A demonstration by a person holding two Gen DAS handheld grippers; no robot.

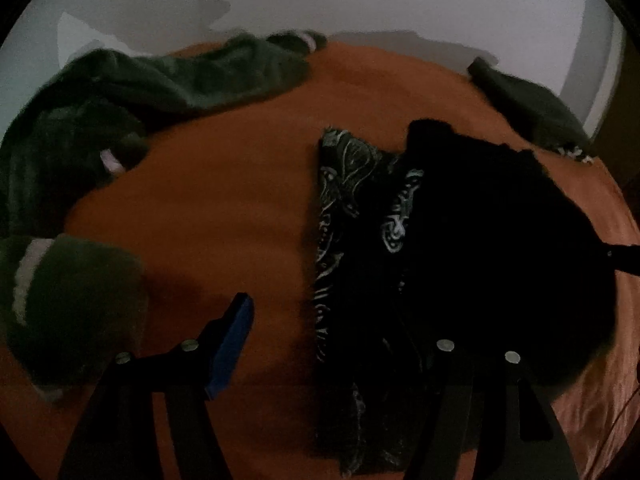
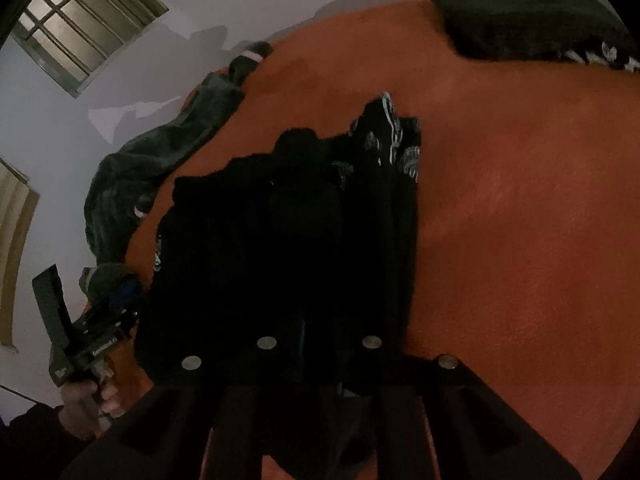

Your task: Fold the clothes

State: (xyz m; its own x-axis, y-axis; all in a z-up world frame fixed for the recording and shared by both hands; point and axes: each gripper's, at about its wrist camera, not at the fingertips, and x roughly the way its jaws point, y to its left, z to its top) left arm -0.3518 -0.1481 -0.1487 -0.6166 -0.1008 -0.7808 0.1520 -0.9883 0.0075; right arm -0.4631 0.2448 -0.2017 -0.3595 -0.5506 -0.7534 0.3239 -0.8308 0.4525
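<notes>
A black garment with a white paisley print (image 1: 360,200) lies crumpled on the orange bed sheet (image 1: 220,200). My left gripper (image 1: 344,320) is open just above it. Its blue-padded finger (image 1: 236,340) is over bare sheet and the other finger is lost in the dark over the cloth, so the garment's left edge lies between them. In the right wrist view the black garment (image 2: 280,220) fills the middle and rises toward my right gripper (image 2: 306,320). Its fingers stand close together, shut on the dark fabric. The left gripper (image 2: 120,296) and the hand (image 2: 88,400) holding it show at the lower left.
A green fleece garment (image 1: 100,120) sprawls along the bed's left side (image 2: 132,184). A dark folded piece (image 1: 528,108) sits at the far right corner (image 2: 520,12). A pale wall with a barred window (image 2: 88,20) lies behind the bed. Bare orange sheet (image 2: 520,240) extends to the right.
</notes>
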